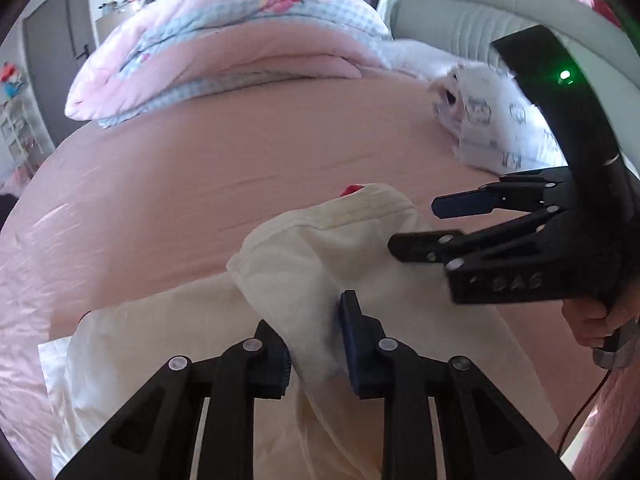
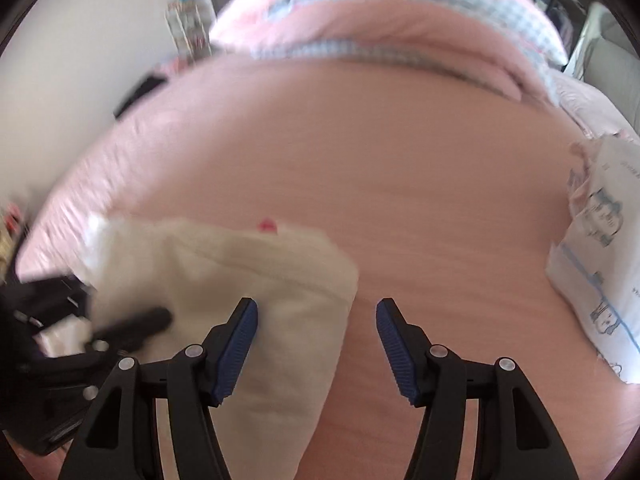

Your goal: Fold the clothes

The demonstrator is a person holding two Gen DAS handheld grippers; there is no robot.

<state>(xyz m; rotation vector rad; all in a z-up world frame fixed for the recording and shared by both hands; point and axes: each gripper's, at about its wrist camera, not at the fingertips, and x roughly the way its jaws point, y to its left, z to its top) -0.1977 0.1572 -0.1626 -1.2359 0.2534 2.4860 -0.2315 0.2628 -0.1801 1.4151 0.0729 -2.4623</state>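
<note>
Cream garment point(image 1: 304, 264): soft matt cloth, stitched hems, creased. Pink bedsheet point(image 1: 240, 160): smooth cloth, faint sheen at edge. Folded quilt point(image 1: 224, 44): padded cloth, matt, checked trim. My left tool point(image 1: 316, 344): matt black plastic, ribbed blue pads, shiny metal rivets. My right tool point(image 2: 316, 340): same black plastic, ribbed blue pads. Grey headboard point(image 1: 460, 12): padded, matt.

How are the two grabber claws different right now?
The left gripper is pinched shut on a fold of the cream garment; the right gripper is open and holds nothing. The left gripper's blue pads press cloth between them; the right gripper's pads stand apart over the garment's edge and the pink sheet. Both are black with ridged blue pads.
</note>
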